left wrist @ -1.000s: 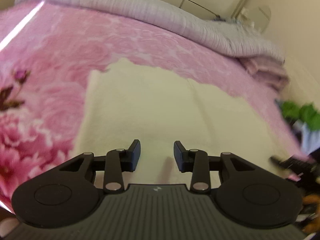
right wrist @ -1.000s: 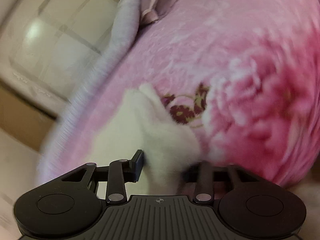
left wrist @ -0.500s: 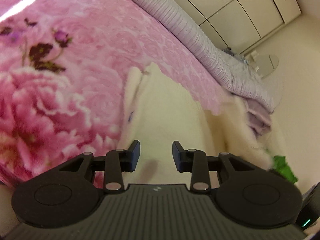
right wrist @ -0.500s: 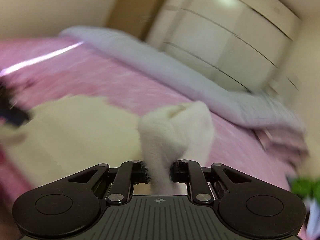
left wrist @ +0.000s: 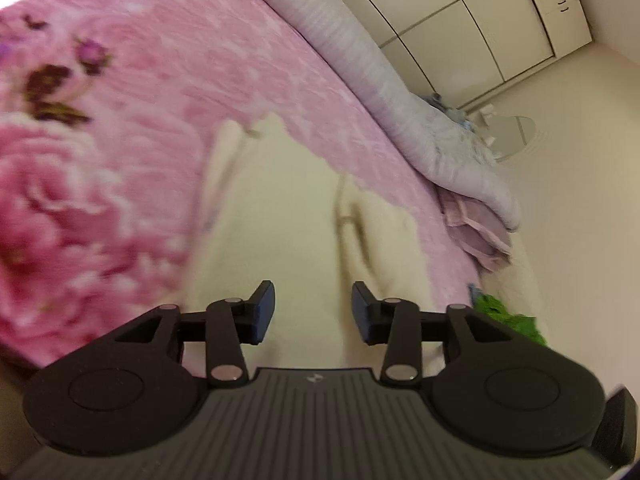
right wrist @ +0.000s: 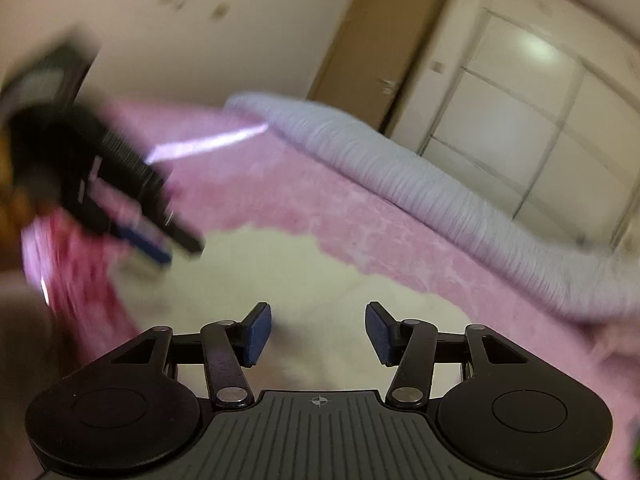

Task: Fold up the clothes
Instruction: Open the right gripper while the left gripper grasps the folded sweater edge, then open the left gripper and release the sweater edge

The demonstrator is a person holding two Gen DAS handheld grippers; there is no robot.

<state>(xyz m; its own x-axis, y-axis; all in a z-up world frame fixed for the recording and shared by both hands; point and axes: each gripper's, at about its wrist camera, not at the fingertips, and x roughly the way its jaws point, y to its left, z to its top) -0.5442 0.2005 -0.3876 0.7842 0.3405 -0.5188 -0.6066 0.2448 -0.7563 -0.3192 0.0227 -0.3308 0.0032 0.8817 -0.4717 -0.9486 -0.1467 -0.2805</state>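
A cream fleecy garment lies flat on the pink floral blanket, with a folded-over strip along its right side. My left gripper hovers over its near part, jaws opening, nothing between them. In the right wrist view the same cream garment spreads below my right gripper, whose jaws are opening with no cloth between the blue pads. The left gripper shows there too, blurred, at the garment's left edge.
A grey rolled quilt runs along the far side of the bed, with a folded lilac cloth at its end. Green fabric lies at the right. White wardrobe doors and a brown door stand behind.
My right gripper was shut on a cream sleeve and swung it over; now the cloth is let go and the jaws stand apart. The left gripper widened slightly and rolled.
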